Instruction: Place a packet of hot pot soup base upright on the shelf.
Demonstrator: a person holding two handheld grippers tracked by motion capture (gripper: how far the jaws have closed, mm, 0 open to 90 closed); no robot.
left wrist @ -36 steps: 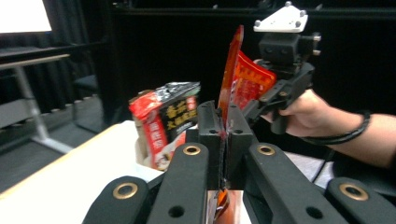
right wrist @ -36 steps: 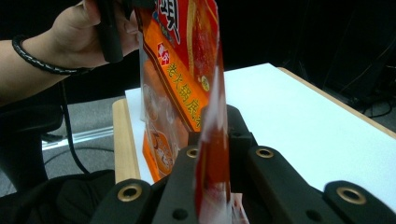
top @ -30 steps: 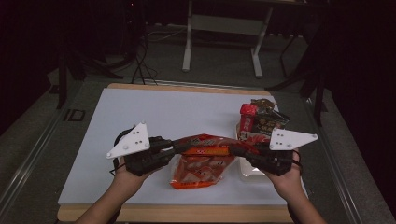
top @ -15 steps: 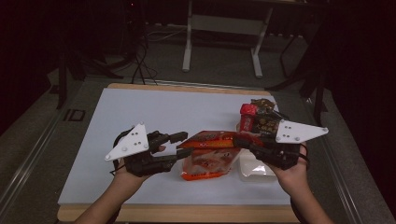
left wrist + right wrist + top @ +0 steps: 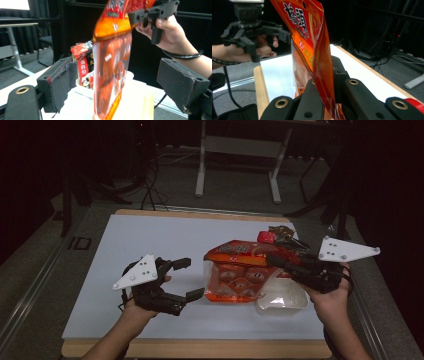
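Two grippers were in our hands over the white table [image 5: 150, 237]. Farthest to our left in the high view, the left gripper [image 5: 186, 279] lay low over the tabletop with its grey three-cornered plate [image 5: 136, 272] tilted up, and its jaws stood wide apart; they had just been opening, and nothing was pressed between their pads. In the left gripper view the orange snack bag [image 5: 112, 62] hung between those two black jaws without touching either pad [image 5: 60, 82]. Moving rightward in the high view, we saw the orange snack bag [image 5: 240, 272] lifted near the middle of the table, its printed top edge raised and its clear lower part hanging down toward a translucent plastic container [image 5: 282, 300] that sat on the table just beside and partly under it. Behind the bag, toward the far right of the tabletop, lay a small pile of other snack packets [image 5: 277, 237], one of them red. At the right, the right gripper [image 5: 275, 261] was clamped tight on the bag's top right corner, our hand [image 5: 330, 295] under its body. In the right gripper view the bag's [image 5: 312, 50] edge ran straight down between the closed jaws, and our left hand with its gripper [image 5: 279, 32] showed beyond it.
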